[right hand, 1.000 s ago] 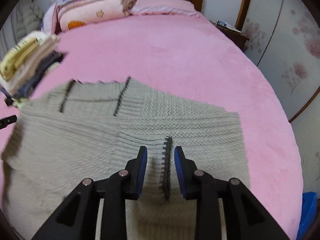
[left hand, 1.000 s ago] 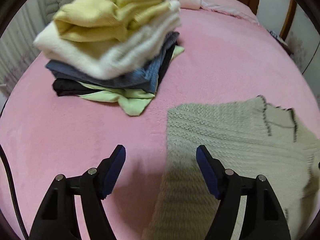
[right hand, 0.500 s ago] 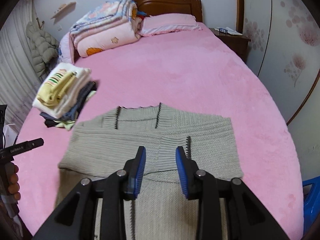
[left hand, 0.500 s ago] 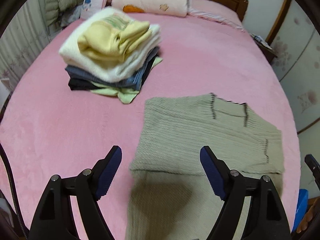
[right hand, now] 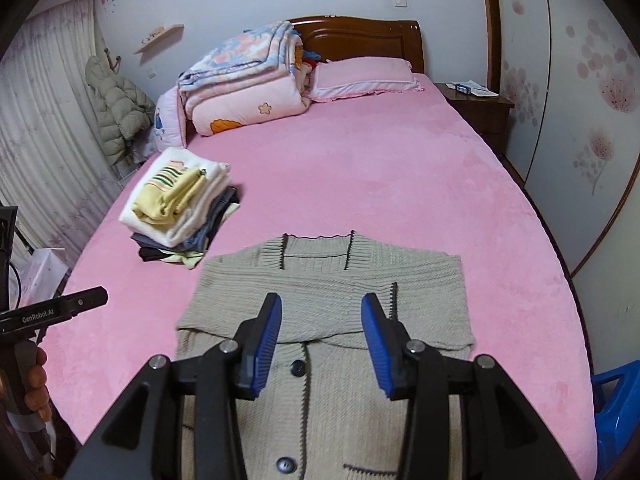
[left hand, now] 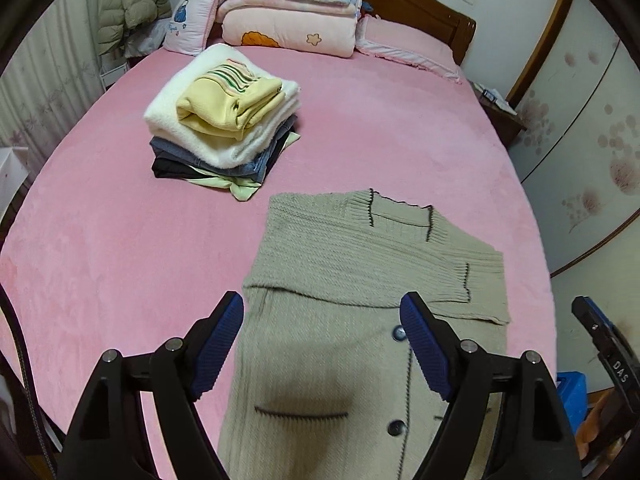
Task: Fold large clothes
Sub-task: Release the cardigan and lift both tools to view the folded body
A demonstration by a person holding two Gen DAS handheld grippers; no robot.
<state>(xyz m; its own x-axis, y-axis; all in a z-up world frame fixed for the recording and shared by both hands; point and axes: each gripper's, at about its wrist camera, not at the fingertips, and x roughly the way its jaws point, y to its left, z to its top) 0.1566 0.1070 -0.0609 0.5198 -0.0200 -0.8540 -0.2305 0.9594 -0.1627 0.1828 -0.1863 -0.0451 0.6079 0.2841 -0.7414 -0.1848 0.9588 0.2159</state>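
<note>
My left hand-held gripper (left hand: 322, 340) is gaping empty | right hand-held gripper (right hand: 322, 340), just opening, is holding nothing | ribbed knit cardigan (right hand: 332, 292) is lying folded on plush bed (right hand: 360, 184)

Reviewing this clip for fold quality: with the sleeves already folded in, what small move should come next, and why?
Probably bring both grippers down to the cardigan's lower end, towards the camera, and grip it. The left gripper and right gripper hover open and hold nothing; the right's jaws have just been opening. The sleeves lie folded across the top, but the buttoned body lies at full length, unlike the folded stack.
</note>
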